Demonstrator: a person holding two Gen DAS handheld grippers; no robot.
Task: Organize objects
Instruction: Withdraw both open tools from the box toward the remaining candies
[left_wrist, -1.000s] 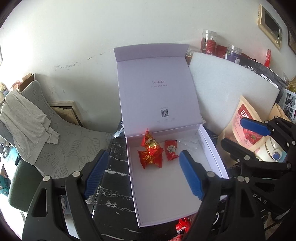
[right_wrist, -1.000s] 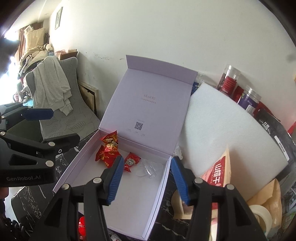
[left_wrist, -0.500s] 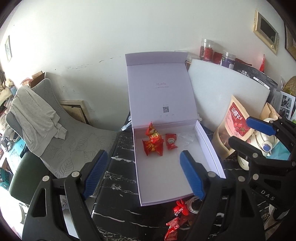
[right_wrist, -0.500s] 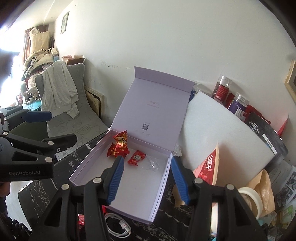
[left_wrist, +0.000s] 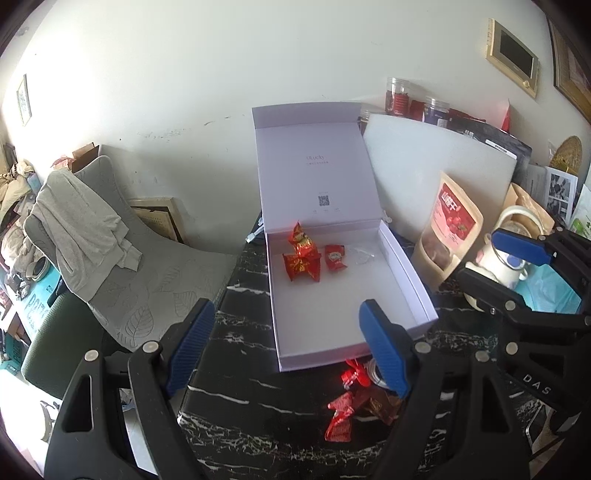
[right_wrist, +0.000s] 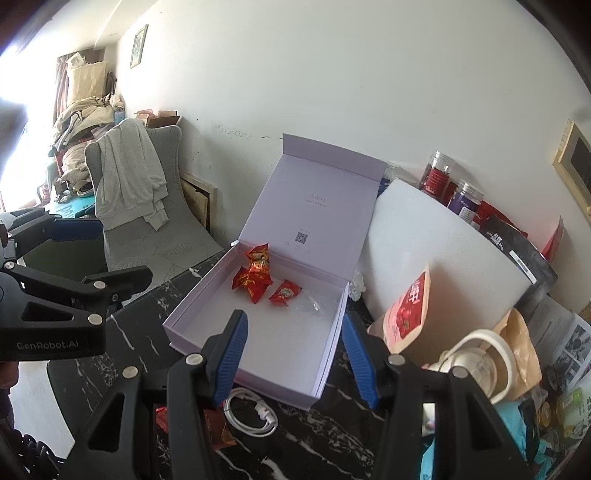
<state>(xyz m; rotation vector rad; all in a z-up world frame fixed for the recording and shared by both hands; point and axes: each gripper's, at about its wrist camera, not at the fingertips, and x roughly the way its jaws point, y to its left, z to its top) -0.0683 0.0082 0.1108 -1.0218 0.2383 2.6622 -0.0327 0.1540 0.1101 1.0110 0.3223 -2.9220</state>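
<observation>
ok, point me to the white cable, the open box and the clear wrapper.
white cable (right_wrist: 251, 410), right wrist view, coil's middle.
open box (left_wrist: 352, 314), left wrist view, bare floor.
clear wrapper (right_wrist: 309, 303), right wrist view, its centre.

You get soft, even daylight over the white wall (right_wrist: 369, 92) in both views, with a window (right_wrist: 14, 110) blown out to glare at the right wrist view's far left. Fisheye bending curves the edges, the corners go black, and detail softens toward the rim.

Open box (left_wrist: 406, 273) floor lies bare toward six o'clock; red candies (left_wrist: 303, 254) crowd twelve o'clock, upright lid (left_wrist: 314, 166) walls behind.
</observation>
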